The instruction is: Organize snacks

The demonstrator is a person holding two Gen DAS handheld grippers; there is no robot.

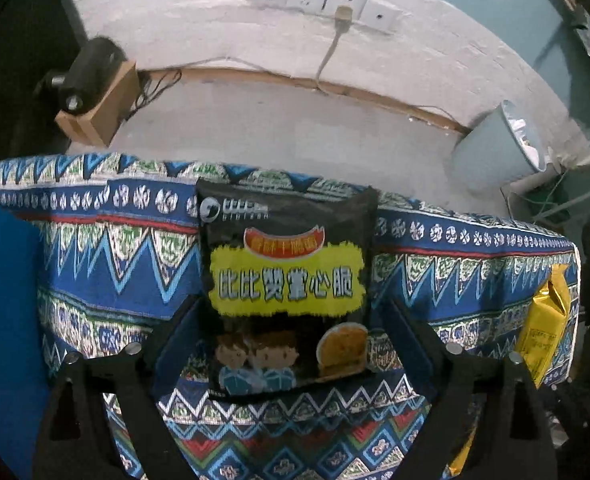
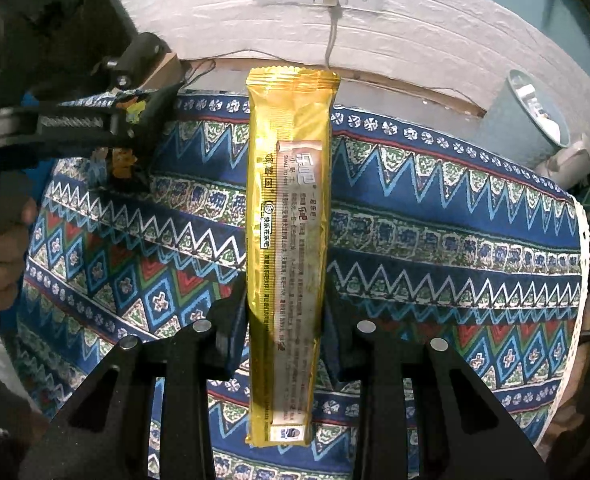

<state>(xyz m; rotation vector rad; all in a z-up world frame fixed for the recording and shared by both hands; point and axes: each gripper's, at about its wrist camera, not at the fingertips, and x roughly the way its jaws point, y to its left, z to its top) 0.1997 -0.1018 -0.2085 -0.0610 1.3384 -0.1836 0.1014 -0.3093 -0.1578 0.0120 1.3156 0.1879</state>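
Gripping a black snack bag [image 1: 285, 292] by its lower edge, the left gripper [image 1: 291, 344] holds it upright above the patterned tablecloth [image 1: 115, 264], jaws clamped on it. Over on the other side, the right gripper [image 2: 285, 332] is closed on a long gold snack bar [image 2: 289, 216], lifted clear of the cloth, probably so both can be carried off for sorting. A pale bucket [image 1: 499, 148] lies tipped near the wall; what's inside it is unclear.
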